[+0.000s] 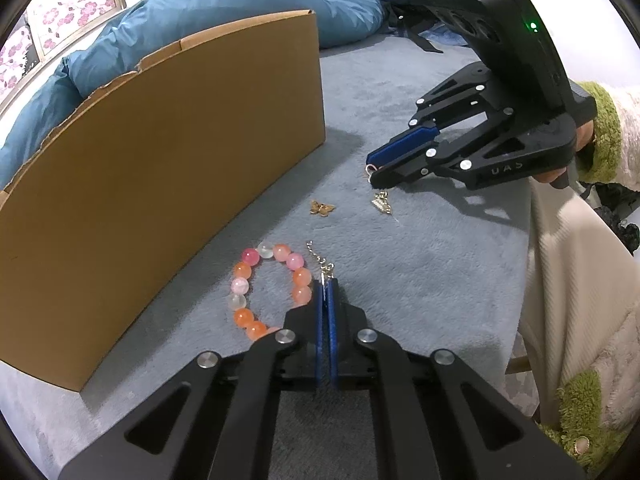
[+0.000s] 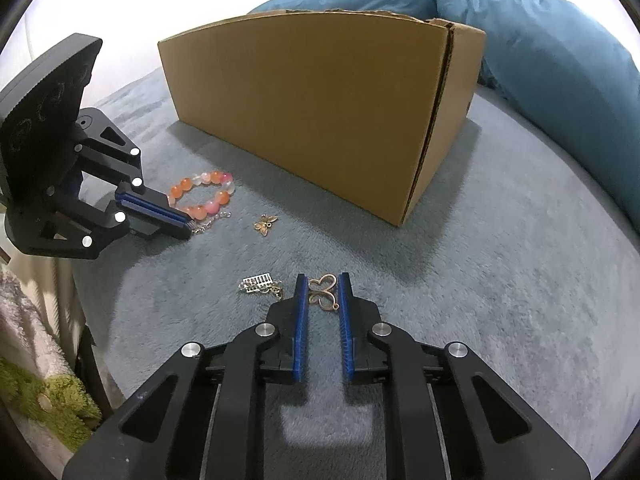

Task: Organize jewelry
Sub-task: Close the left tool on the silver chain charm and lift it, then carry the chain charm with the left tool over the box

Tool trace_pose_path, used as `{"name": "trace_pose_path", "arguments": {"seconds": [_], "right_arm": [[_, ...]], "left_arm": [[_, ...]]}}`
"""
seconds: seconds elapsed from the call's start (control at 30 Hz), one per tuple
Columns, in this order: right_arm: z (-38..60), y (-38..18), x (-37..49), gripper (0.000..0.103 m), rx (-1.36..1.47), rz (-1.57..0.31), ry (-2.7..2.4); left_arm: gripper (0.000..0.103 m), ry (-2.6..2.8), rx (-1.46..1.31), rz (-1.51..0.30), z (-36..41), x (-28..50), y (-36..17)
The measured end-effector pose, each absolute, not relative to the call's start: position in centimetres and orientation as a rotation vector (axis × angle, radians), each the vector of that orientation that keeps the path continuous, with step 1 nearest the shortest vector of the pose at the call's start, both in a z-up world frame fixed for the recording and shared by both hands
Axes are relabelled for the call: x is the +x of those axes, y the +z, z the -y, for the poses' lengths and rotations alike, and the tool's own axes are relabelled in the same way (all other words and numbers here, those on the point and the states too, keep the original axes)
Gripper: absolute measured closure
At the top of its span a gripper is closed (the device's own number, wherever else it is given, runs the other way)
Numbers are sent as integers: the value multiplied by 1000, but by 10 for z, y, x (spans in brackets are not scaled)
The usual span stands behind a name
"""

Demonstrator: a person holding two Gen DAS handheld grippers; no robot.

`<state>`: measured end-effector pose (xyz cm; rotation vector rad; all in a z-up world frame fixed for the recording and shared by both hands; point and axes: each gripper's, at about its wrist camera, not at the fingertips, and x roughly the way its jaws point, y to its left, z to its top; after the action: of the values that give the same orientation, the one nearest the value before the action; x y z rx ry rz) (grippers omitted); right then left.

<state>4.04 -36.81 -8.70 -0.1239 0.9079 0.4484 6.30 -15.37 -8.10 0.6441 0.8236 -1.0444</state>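
Observation:
A pink and orange bead bracelet (image 1: 269,288) (image 2: 204,194) lies on the grey blanket beside a cardboard box (image 1: 160,176) (image 2: 320,112). My left gripper (image 1: 326,280) (image 2: 188,228) is shut on the end of a thin silver chain (image 1: 320,258) (image 2: 208,224). A small gold butterfly charm (image 1: 322,208) (image 2: 267,224) lies further out. My right gripper (image 2: 323,280) (image 1: 374,170) is open, its fingers astride a gold openwork butterfly pendant (image 2: 323,294) on the blanket. A silver comb-shaped charm (image 2: 258,284) (image 1: 382,202) lies just left of it.
A blue duvet (image 1: 192,12) (image 2: 552,60) is heaped behind the box. The grey blanket (image 1: 420,272) (image 2: 480,280) spreads in front of the box. The person's cream and green fleece sleeve (image 1: 580,280) is at the right edge of the left wrist view.

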Motion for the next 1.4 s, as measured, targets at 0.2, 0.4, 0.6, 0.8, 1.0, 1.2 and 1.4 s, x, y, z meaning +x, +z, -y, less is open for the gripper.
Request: {"name": "trace_pose_path", "arguments": {"seconds": [0.2, 0.4, 0.6, 0.8, 1.0, 1.2, 1.4], "right_arm": [[368, -83, 38, 90, -122, -899, 437], [370, -75, 32, 90, -115, -881, 420], [371, -65, 25, 90, -110, -853, 405], [371, -53, 19, 90, -94, -818, 382], [369, -36, 13, 90, -92, -768, 365], [370, -16, 10, 90, -73, -707, 340], [368, 12, 20, 90, -36, -606, 335]], "left_arm": [[101, -1033, 636, -808, 150, 63, -76], [101, -1023, 626, -776, 144, 61, -64], [101, -1008, 619, -738, 142, 59, -50], [101, -995, 625, -673, 143, 54, -33], [101, -981, 604, -618, 145, 55, -13], [101, -977, 586, -559, 143, 57, 11], [101, -961, 563, -496, 145, 72, 50]]}}
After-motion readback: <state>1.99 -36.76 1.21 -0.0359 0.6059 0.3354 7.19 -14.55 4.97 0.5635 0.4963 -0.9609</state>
